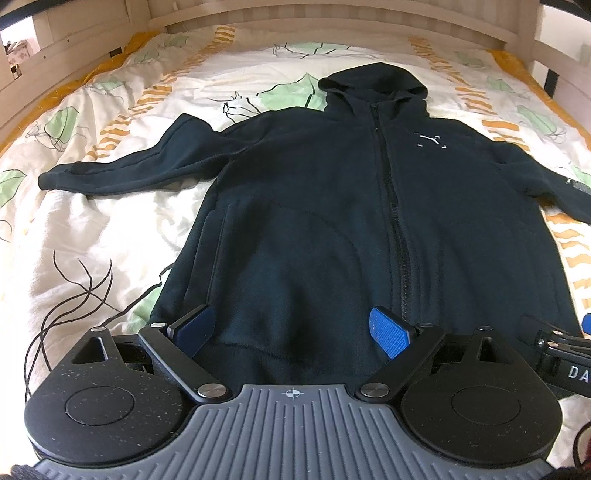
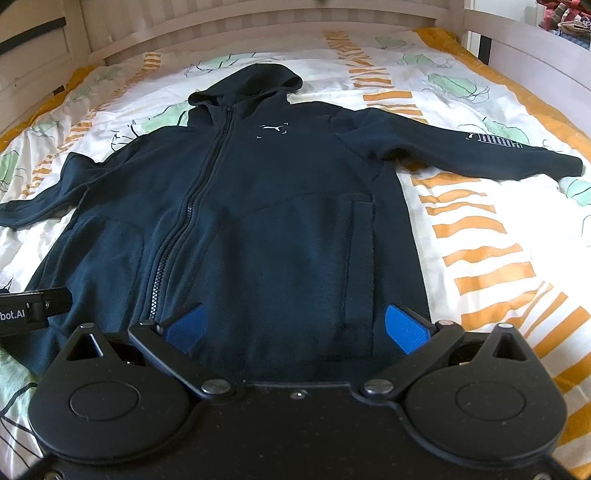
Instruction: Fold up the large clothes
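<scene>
In the left wrist view, a dark navy zip-up hooded sweatshirt (image 1: 314, 206) lies flat and face up on a white bedspread printed with green leaves and orange stripes (image 1: 92, 229), filling the centre of the frame. Its hood (image 1: 373, 86) points toward the top, near a pale wooden slatted bed frame (image 1: 332, 14) that runs along the upper edge. The closed black zipper (image 1: 391, 206) runs down the right of centre, and a small white chest logo (image 1: 428, 140) sits to its right. One sleeve (image 1: 122, 168) stretches out to the left; the other runs off the right edge. At the bottom, the left gripper (image 1: 293, 326) hangs over the sweatshirt's hem, its two blue-padded fingers (image 1: 389, 330) spread wide apart with only fabric below them and nothing pinched. A black part of the other tool shows at the lower right edge.

In the right wrist view, the same sweatshirt (image 2: 258, 206) fills the middle, hood (image 2: 251, 85) toward the top by the bed frame (image 2: 258, 22). The zipper (image 2: 199, 192) slants down left of centre, with the logo (image 2: 271, 130) to its right. A sleeve with white lettering (image 2: 491, 142) reaches to the right over the bedspread (image 2: 498, 240); the other sleeve goes to the left edge. The right gripper (image 2: 297, 325) sits above the hem at the bottom, its blue pads (image 2: 404, 328) standing well apart and clamping nothing. A black bar of the other gripper enters at the lower left edge.
</scene>
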`<state>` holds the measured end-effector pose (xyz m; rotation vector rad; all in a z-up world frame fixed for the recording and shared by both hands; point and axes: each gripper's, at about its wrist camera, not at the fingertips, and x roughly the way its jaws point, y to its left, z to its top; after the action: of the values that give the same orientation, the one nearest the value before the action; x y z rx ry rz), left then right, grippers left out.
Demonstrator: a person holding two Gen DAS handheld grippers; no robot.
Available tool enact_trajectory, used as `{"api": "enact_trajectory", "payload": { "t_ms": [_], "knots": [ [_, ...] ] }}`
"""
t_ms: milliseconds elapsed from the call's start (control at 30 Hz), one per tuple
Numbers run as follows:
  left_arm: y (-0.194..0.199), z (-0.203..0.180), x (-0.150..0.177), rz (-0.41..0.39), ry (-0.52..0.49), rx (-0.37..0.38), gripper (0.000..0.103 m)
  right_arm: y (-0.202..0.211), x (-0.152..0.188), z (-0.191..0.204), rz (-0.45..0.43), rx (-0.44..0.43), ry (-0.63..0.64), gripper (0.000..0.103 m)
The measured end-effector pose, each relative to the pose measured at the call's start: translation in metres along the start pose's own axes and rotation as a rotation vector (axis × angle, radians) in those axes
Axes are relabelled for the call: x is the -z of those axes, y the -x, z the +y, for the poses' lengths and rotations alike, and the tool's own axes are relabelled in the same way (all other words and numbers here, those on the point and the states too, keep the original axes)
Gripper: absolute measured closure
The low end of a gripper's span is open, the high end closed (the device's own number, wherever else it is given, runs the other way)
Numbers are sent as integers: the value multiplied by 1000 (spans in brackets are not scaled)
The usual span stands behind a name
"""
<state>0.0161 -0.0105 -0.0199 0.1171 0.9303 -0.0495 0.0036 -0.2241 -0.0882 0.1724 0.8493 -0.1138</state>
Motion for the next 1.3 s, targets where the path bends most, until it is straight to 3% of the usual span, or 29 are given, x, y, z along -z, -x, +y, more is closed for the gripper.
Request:
{"api": "enact_trajectory", "payload": {
  "t_ms": [233, 533, 700, 833, 1300],
  "knots": [
    [-8, 4, -8, -4, 16, 27, 12, -5, -4, 2, -14, -8, 7, 1],
    [-21, 27, -42, -88, 21, 51, 12, -6, -38, 16, -173, -26, 37, 1],
    [-37, 55, -67, -151, 41, 77, 11, -26, -67, 28, -162, -97, 28, 1],
    [-58, 87, -84, -147, 100, 121, 11, -44, -84, 40, -142, -133, 27, 1],
    [-134, 226, -118, -77, 336, -37, 11, -105, -110, 95, -82, -205, 129, 1]
  ]
}}
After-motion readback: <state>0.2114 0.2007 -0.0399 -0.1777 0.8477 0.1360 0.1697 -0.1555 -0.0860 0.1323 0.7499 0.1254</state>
